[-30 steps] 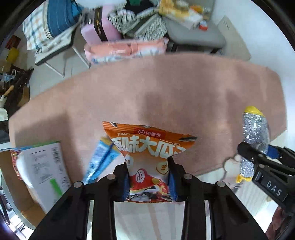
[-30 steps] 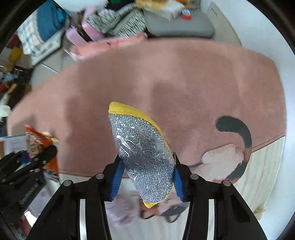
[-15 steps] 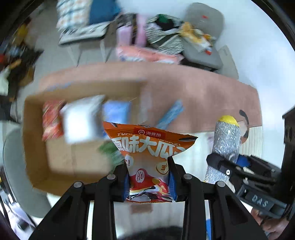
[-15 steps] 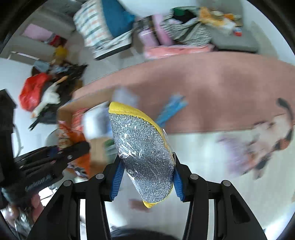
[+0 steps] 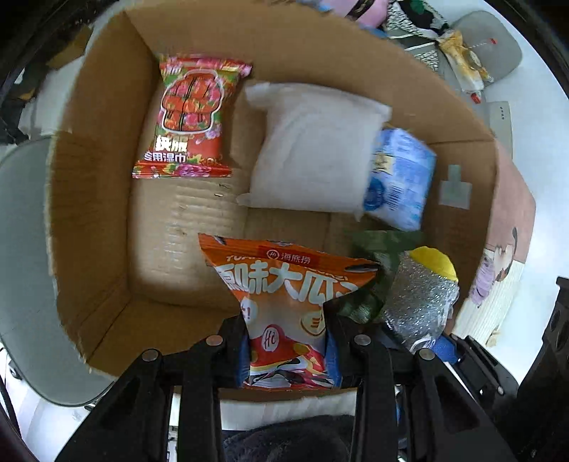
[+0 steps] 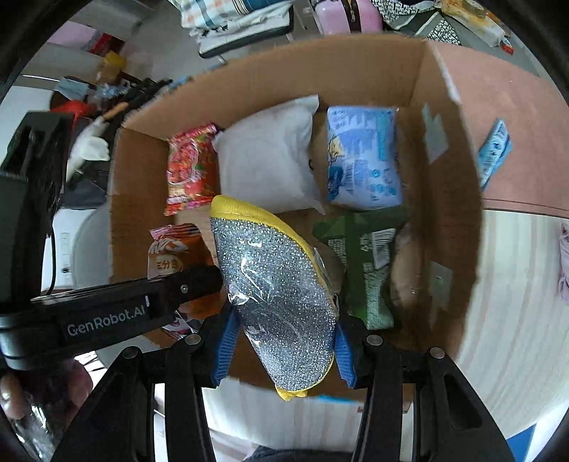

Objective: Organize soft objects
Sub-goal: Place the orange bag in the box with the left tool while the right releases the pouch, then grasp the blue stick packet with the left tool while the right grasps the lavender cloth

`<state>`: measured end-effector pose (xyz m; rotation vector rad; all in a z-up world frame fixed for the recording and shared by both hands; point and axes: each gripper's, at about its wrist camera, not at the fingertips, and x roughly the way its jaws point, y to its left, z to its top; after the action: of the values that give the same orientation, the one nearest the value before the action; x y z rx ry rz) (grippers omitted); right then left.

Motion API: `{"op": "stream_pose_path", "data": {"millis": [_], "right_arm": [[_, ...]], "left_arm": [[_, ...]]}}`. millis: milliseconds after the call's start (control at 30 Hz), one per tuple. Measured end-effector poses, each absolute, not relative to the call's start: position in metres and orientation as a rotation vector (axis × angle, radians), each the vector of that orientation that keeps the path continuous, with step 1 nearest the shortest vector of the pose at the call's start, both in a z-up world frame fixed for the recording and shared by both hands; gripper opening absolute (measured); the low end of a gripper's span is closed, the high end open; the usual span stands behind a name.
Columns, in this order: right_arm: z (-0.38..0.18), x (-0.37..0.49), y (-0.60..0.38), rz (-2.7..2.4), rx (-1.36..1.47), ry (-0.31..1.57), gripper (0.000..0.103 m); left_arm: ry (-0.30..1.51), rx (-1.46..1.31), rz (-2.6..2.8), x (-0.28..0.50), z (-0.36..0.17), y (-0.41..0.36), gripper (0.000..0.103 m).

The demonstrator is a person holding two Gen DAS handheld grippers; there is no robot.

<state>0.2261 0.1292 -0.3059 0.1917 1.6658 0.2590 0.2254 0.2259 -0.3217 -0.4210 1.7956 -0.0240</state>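
My left gripper (image 5: 286, 346) is shut on an orange snack bag (image 5: 284, 295) and holds it over the near side of an open cardboard box (image 5: 96, 177). My right gripper (image 6: 282, 339) is shut on a silver glitter sponge with yellow edge (image 6: 277, 298), also over the box (image 6: 448, 199), just right of the left one. The sponge also shows in the left wrist view (image 5: 419, 295). In the box lie a red wet-wipes pack (image 5: 190, 117), a white pillow pack (image 5: 309, 152), a blue tissue pack (image 5: 400, 177) and a green packet (image 6: 366, 263).
A pink rug (image 6: 512, 106) lies right of the box with a blue sachet (image 6: 494, 152) on it. Cluttered chairs and bags (image 6: 341, 14) stand behind. A grey round seat (image 5: 21, 266) is left of the box. Pale floor (image 6: 515, 302) is at the right.
Both grippers have swung left from over the rug to over the open box, still holding the snack bag and the sponge. The box now fills both views.
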Motion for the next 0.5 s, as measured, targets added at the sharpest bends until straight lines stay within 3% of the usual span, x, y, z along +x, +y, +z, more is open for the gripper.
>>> {"op": "stream_pose_path", "data": {"millis": [133,200,267,333,500], "right_arm": [[-0.328,0.235,0.137,0.223,0.155,1.668,0.056],[-0.333,0.234,0.142,0.229,0.148,1.697,0.086],[-0.334,0.233,0.142,0.223,0.141,1.699,0.087],[-0.332,0.229,0.142,0.204,0.115,1.699,0.087],[-0.322,0.219,0.132,0.177,0.091,1.685,0.087]], "left_arm": [[1.84,-0.446,-0.028,0.226,-0.338,0.228,0.033],[1.845,-0.447,-0.028,0.223,-0.34,0.23,0.042],[1.827,-0.412,-0.018,0.221,-0.334,0.232,0.058],[1.803,-0.389,-0.016,0.218,-0.325,0.233,0.066],[1.73,-0.295,0.0,0.205,-0.293,0.23,0.074]]}}
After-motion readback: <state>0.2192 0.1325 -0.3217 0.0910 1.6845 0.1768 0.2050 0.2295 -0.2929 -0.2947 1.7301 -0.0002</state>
